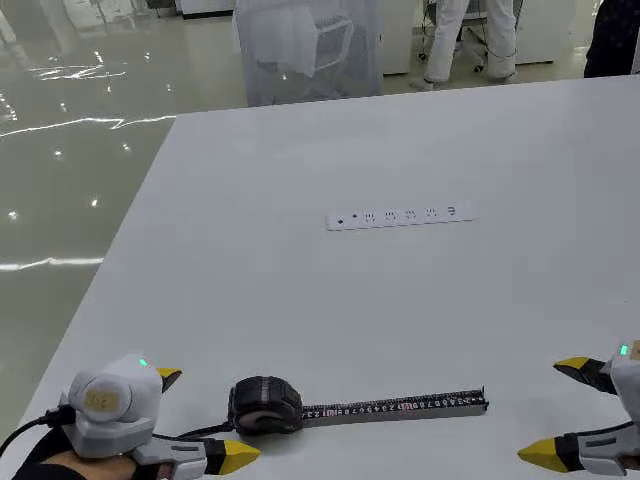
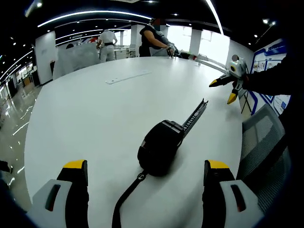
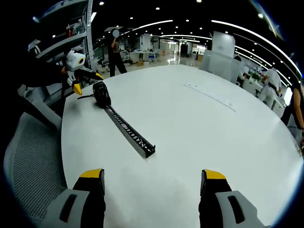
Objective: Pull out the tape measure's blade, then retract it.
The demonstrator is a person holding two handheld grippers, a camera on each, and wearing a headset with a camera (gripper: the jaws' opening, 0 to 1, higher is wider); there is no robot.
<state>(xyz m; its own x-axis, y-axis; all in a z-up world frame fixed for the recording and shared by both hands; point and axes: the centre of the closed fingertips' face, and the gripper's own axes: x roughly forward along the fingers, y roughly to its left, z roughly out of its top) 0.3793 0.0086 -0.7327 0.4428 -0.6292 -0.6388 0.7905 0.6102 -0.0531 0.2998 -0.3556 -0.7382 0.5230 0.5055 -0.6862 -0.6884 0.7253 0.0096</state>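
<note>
A black tape measure (image 1: 265,404) lies on the white table near its front edge, also seen as the tape measure (image 2: 161,145) and tape measure (image 3: 100,93). Its blade (image 1: 395,407) is pulled out to the right, flat on the table, ending in a hook (image 3: 148,151). My left gripper (image 1: 205,418) stands open just left of the case, with the case ahead of its yellow-tipped jaws and a black strap (image 2: 126,202) trailing toward it. My right gripper (image 1: 565,412) is open at the right, a short way beyond the blade's end, touching nothing.
A white power strip (image 1: 400,215) lies flat at the table's middle. Beyond the far edge stand a covered cart (image 1: 308,45) and people on a glossy floor. A grey mesh chair (image 3: 33,156) sits beside the table's near edge.
</note>
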